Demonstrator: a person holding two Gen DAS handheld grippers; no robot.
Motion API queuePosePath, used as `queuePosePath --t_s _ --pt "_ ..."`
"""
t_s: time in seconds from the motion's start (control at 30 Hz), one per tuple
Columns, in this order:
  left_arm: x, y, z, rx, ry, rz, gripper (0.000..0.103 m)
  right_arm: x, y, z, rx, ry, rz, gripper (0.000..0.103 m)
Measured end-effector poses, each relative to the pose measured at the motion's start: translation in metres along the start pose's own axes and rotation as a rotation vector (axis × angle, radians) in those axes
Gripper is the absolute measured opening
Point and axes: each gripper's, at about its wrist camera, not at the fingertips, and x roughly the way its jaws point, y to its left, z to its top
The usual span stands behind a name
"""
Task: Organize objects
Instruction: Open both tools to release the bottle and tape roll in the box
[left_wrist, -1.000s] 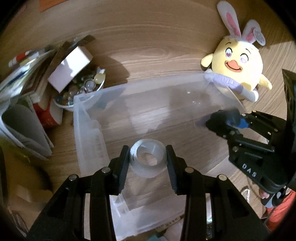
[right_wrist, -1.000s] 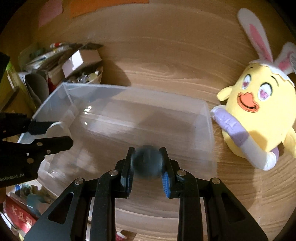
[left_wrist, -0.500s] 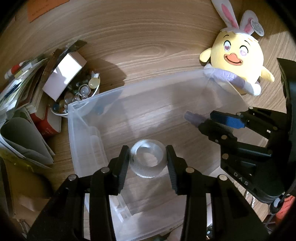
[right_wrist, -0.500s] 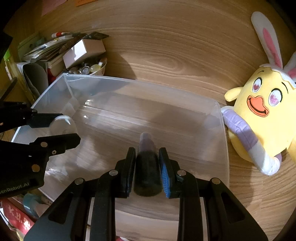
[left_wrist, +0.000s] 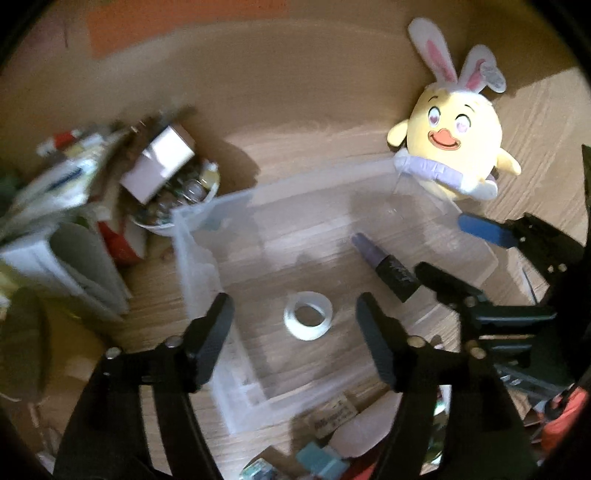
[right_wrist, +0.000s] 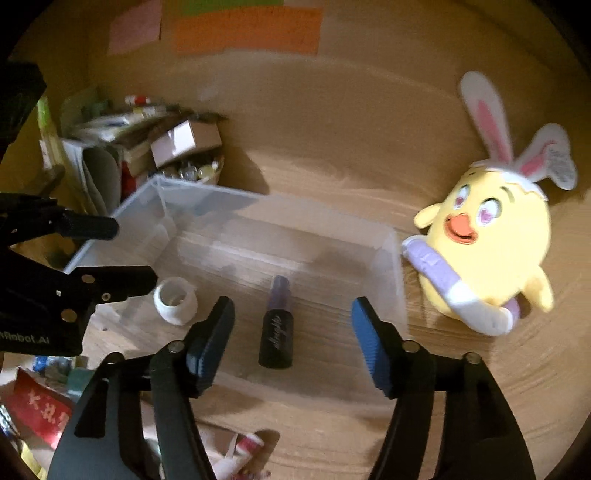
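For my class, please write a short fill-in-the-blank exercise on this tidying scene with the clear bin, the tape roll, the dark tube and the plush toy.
1. The tape roll lies inside the clear ____.
2. The dark tube lies in the bin, between the opening jaws of the ____ gripper.
3. The yellow plush toy wears pink and white ____ ears.
4. The left gripper, its jaws opening, grips ____.

Missing words: bin; right; rabbit; nothing

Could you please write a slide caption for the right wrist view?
Right gripper opening above a dark tube lying in the clear bin.
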Motion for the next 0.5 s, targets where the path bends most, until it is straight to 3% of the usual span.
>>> queuePosePath --t_s 0.27,0.5 --pt "-0.043 0.007 -0.024 0.003 -0.065 0.023 0.085 -0.061 -0.002 -0.016 0.039 -0.117 0.033 0.077" --pt "-0.076 0.006 -0.05 0.007 -0.125 0.029 0.094 -0.089 0.007 -0.043 0.059 -0.156 0.065 0.077"
